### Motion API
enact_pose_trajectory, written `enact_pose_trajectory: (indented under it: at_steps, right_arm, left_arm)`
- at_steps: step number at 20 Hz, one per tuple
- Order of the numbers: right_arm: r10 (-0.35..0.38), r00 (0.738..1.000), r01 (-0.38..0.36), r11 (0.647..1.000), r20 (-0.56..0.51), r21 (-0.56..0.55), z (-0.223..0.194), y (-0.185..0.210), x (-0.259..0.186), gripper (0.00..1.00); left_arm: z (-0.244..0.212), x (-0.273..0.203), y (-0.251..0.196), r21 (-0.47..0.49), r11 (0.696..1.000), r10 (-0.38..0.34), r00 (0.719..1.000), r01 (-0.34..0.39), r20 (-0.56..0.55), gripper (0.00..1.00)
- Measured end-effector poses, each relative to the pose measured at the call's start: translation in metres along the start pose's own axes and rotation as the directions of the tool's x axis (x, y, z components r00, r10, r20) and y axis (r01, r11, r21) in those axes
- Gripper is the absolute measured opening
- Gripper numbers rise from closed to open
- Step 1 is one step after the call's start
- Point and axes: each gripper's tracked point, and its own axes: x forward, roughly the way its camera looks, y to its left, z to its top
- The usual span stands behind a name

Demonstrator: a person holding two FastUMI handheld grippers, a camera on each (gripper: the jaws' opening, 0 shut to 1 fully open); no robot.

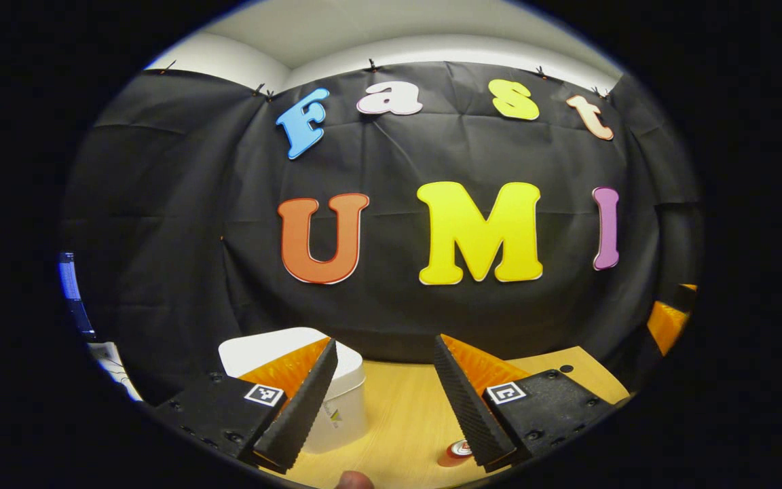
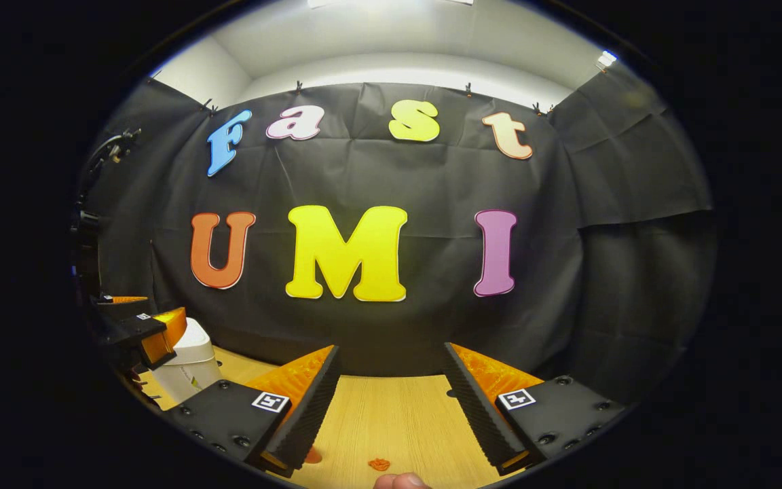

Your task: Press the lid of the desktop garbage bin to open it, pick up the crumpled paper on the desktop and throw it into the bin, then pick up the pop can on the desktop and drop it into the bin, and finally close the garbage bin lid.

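Zero steps done, I'd judge: bin (image 1: 337,401) lid looks closed, sitting just behind left claw (image 1: 381,401)'s left finger. Can (image 1: 459,449) stands by its right finger. Both claws spread wide, empty; right claw (image 2: 391,411) over bare table (image 2: 391,414). Paper not spotted.

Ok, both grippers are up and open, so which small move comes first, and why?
Probably lower the left gripper onto the white bin's lid and press. The lid looks closed, the bin stands just ahead of its left finger, and the pop can on the wooden desktop must wait until it opens.
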Motion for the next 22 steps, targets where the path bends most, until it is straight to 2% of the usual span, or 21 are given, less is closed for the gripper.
enact_pose_trajectory:
  at_steps: [4, 7, 10, 11, 15, 16, 17, 18, 20, 22]
  right_arm:
    - [0.006, 1.0, -0.006, 1.0, -0.006, -0.001, 0.001, -0.003, 0.004, 0.95]
    - [0.013, 1.0, -0.013, 1.0, 0.0, -0.015, 0.006, -0.004, 0.008, 0.95]
    - [0.017, 1.0, -0.017, 1.0, 0.002, -0.026, 0.007, -0.004, 0.013, 0.95]
    - [0.016, 1.0, -0.016, 0.999, -0.001, -0.035, 0.007, -0.004, 0.014, 0.98]
    - [0.026, 1.0, -0.025, 0.998, 0.005, -0.055, 0.01, -0.002, 0.017, 0.95]
    - [0.029, 1.0, -0.029, 0.998, 0.004, -0.061, 0.009, -0.001, 0.017, 0.95]
    - [0.032, 0.999, -0.032, 0.997, 0.002, -0.066, 0.009, 0.0, 0.017, 0.98]
    - [0.034, 0.999, -0.034, 0.997, 0.0, -0.07, 0.008, 0.0, 0.018, 0.95]
    - [0.034, 0.999, -0.034, 0.997, -0.004, -0.075, 0.006, -0.001, 0.02, 0.95]
    - [0.032, 0.999, -0.032, 0.997, -0.009, -0.075, 0.004, -0.002, 0.021, 0.95]
  left_arm:
    - [-0.007, 0.022, 0.037, 0.02, 0.994, 0.108, 0.994, -0.108, -0.011, 0.89]
    - [-0.008, 0.035, 0.058, 0.019, 0.985, 0.171, 0.985, -0.171, -0.026, 0.77]
    - [-0.015, 0.053, 0.067, 0.016, 0.983, 0.185, 0.982, -0.184, -0.037, 0.62]
    - [-0.017, 0.058, 0.07, 0.023, 0.98, 0.197, 0.98, -0.196, -0.043, 0.6]
    - [-0.038, 0.07, 0.084, 0.02, 0.969, 0.246, 0.964, -0.245, -0.101, 0.51]
    - [-0.045, 0.073, 0.088, 0.018, 0.967, 0.256, 0.959, -0.255, -0.122, 0.46]
    - [-0.05, 0.076, 0.09, 0.015, 0.964, 0.265, 0.954, -0.265, -0.141, 0.48]
    - [-0.055, 0.078, 0.093, 0.014, 0.959, 0.28, 0.947, -0.282, -0.155, 0.38]
    - [-0.064, 0.086, 0.096, 0.004, 0.955, 0.291, 0.94, -0.295, -0.181, 0.27]
    - [-0.072, 0.091, 0.101, 0.011, 0.95, 0.308, 0.93, -0.312, -0.2, 0.21]
